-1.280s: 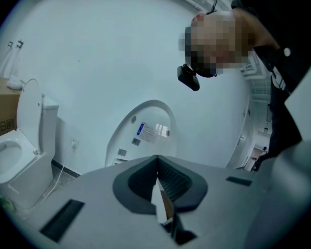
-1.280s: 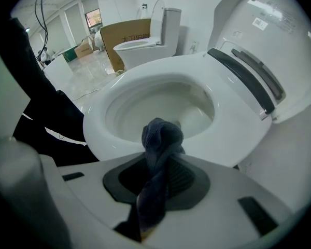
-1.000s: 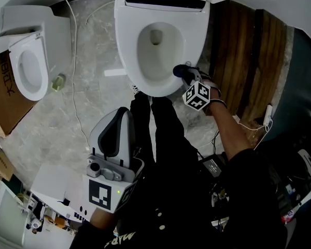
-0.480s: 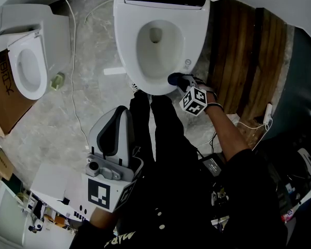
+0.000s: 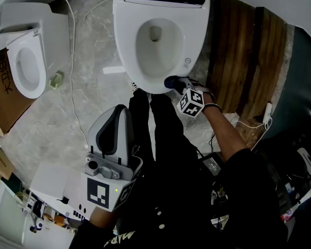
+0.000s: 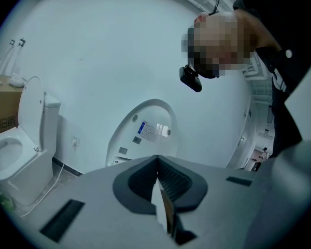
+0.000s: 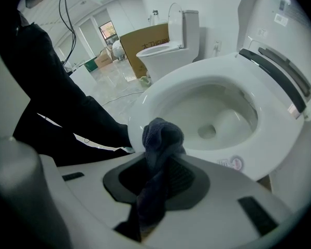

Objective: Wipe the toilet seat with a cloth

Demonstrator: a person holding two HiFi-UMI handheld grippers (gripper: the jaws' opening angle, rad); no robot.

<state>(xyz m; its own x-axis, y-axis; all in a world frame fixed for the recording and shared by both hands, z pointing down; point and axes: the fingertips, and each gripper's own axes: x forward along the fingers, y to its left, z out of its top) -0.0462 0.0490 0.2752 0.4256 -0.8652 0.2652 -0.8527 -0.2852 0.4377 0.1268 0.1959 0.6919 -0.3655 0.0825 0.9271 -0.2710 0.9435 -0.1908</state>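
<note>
While the head view is checked against a second ago, the right gripper (image 5: 179, 84) has slid its dark cloth (image 5: 171, 81) from the toilet seat's (image 5: 125, 45) right-front curve toward the front edge. Judged: wiping stroke under way, front rim now covered. Left gripper (image 5: 113, 139) idle, low by the legs.

Left gripper view: jaws pressed together, nothing between.

Right gripper view: jaws clamped on the cloth, bunched end against the seat's front rim.

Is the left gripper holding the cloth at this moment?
No, the left gripper has its jaws together with nothing between them, while the dark cloth is pinched in the right gripper.
</note>
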